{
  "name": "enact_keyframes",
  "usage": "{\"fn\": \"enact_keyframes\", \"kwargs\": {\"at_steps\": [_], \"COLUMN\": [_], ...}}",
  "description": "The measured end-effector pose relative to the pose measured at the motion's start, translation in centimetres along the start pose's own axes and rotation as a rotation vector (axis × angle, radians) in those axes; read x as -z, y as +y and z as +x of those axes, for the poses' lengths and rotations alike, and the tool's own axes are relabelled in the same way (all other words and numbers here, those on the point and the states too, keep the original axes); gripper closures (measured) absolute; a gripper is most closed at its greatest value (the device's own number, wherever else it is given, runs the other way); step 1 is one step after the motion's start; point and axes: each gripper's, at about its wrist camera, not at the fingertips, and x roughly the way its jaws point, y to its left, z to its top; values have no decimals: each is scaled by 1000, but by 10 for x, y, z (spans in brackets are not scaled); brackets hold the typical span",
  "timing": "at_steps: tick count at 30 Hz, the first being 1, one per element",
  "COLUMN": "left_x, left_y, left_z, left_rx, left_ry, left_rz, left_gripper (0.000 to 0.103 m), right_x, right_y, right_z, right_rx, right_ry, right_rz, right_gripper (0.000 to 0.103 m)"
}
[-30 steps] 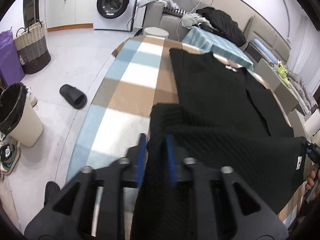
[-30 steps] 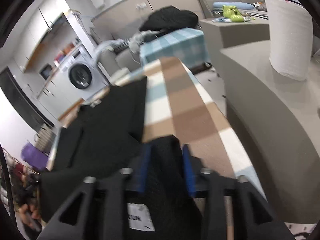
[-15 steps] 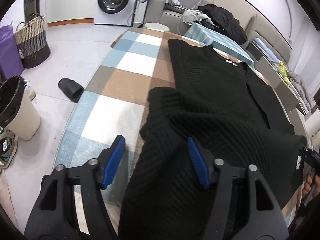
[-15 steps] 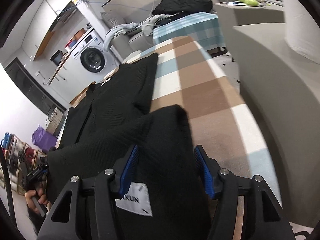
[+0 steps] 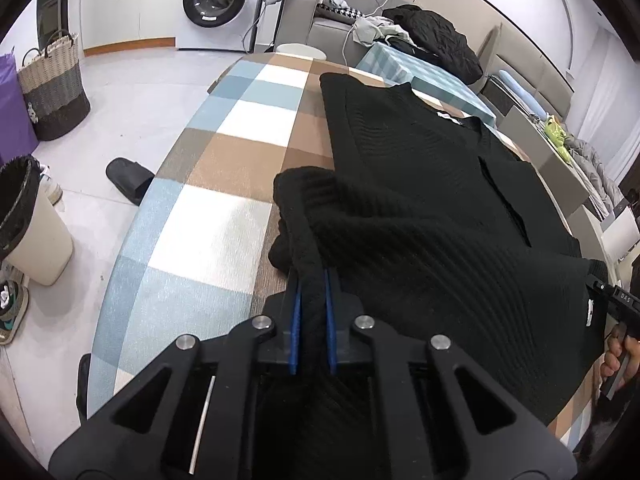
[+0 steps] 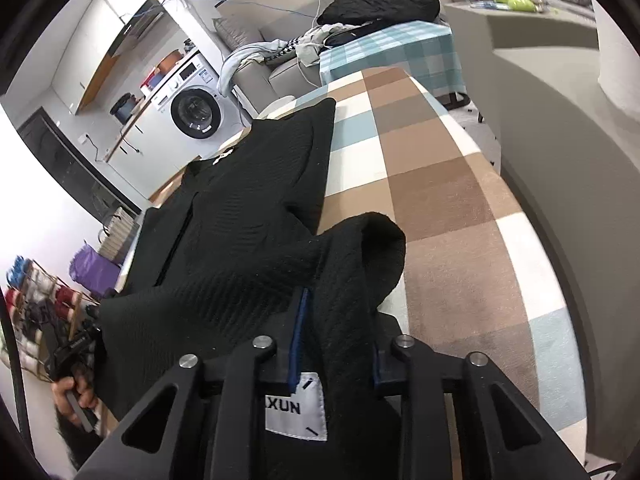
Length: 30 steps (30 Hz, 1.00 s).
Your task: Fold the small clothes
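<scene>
A black knit sweater (image 5: 400,152) lies spread on the checked tablecloth (image 5: 224,216), its near hem folded up toward the middle. My left gripper (image 5: 311,276) is shut on a bunched fold at the hem's left corner. In the right wrist view the same sweater (image 6: 248,200) fills the left of the table (image 6: 452,208). My right gripper (image 6: 338,308) has the hem's right corner between its blue pads, its jaws closing and pressing the knit. A white brand label (image 6: 296,408) shows below the pads.
A lined waste bin (image 5: 24,220), a black slipper (image 5: 128,180) and a woven basket (image 5: 52,92) stand on the floor to the left. Behind are a washing machine (image 5: 218,0) and a sofa with heaped clothes (image 5: 432,36). A grey couch (image 6: 560,120) flanks the table's right edge.
Both grippers opened wide half a second ago with the hem lying between the pads. Both have now closed on the knit, which is bunched higher at each corner.
</scene>
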Motion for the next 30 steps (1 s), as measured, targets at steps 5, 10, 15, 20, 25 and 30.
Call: {"fn": "enact_keyframes", "kwargs": {"at_steps": [5, 10, 15, 20, 25, 30], "left_x": [12, 30, 47, 60, 74, 78], "left_y": [-1, -2, -3, -3, -7, 1], "left_z": [-7, -17, -26, -34, -43, -53], "left_rx": [0, 4, 2, 4, 5, -5], "left_ry": [9, 21, 20, 17, 20, 25], "left_rz": [20, 38, 56, 65, 87, 57], "left_gripper": [97, 98, 98, 98, 98, 98], "right_x": [8, 17, 29, 43, 55, 59], "right_y": [1, 5, 11, 14, 15, 12], "right_z": [-3, -7, -12, -19, -30, -38], "right_rx": [-7, 5, 11, 7, 8, 24], "right_ry": [27, 39, 49, 53, 52, 36], "right_rz": [3, 2, -12, -14, -17, -5], "right_gripper": [81, 81, 81, 81, 81, 79]}}
